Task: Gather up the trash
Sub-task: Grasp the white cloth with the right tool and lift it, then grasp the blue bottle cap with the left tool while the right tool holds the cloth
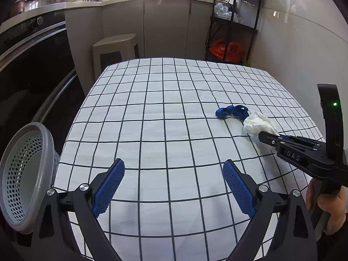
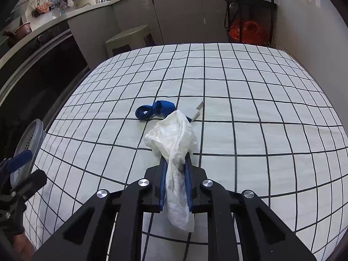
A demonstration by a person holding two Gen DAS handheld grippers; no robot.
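My right gripper [image 2: 176,159] is shut on a crumpled white tissue [image 2: 174,139], which bunches out past the fingertips and hangs down between the fingers. It also shows in the left wrist view [image 1: 257,124], at the right gripper's tip [image 1: 264,136]. A blue strap-like scrap [image 2: 153,109] lies on the checked tablecloth [image 2: 250,108] just beyond the tissue; it also shows in the left wrist view [image 1: 231,112]. A small grey flat piece [image 2: 194,109] lies beside it. My left gripper [image 1: 174,174] is open and empty over the near part of the table. A grey perforated basket [image 1: 24,174] sits at the table's left edge.
A beige stool [image 1: 115,50] stands beyond the table's far edge. A black shelf rack [image 1: 233,21] holding an orange bag stands at the far right against the wall. A dark oven front [image 1: 32,65] runs along the left.
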